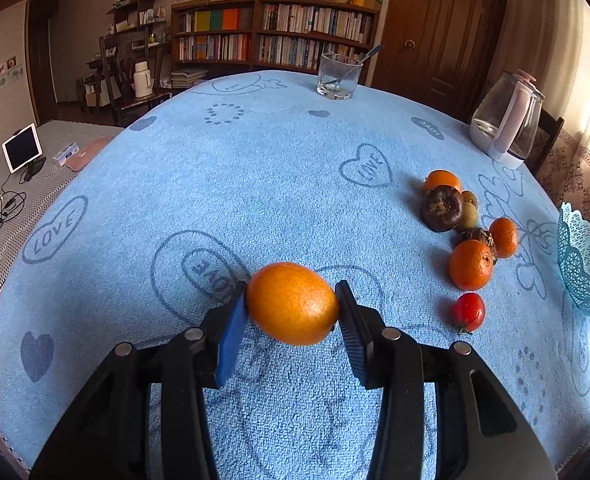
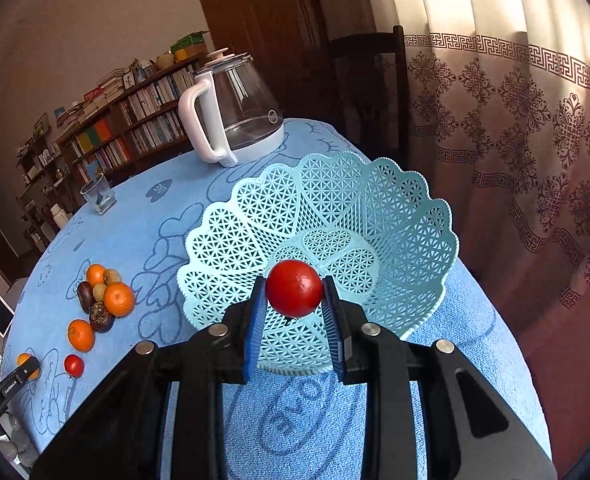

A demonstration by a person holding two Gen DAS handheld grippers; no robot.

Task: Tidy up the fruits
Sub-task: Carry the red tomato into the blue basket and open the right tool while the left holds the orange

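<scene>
Left gripper [image 1: 293,304]: fingers [image 1: 233,332] closed on an orange [image 1: 293,304], one pad pressing each side; the fruit sits at the fingertips, clear of the blue cloth below.
Right gripper [image 2: 294,289]: fingers [image 2: 255,320] clamped on a red fruit [image 2: 294,289], pinched between the tips, with the pads on its left and right flanks.
Basket [image 2: 411,216]: pale blue lattice bowl with scalloped rim, on the worktop [image 2: 143,224] near its edge; the red fruit hangs in front of its hollow, in line with the centre.
Loose fruit: a cluster of oranges [image 1: 471,265], dark round fruits [image 1: 441,208] and kiwis [image 1: 469,214] lies on the cloth, well apart from the left fingers; a second red fruit [image 1: 468,312] rests just beside the cluster.
Other items: glass kettle [image 2: 239,112] and a tumbler [image 1: 339,76] at the far edge.
</scene>
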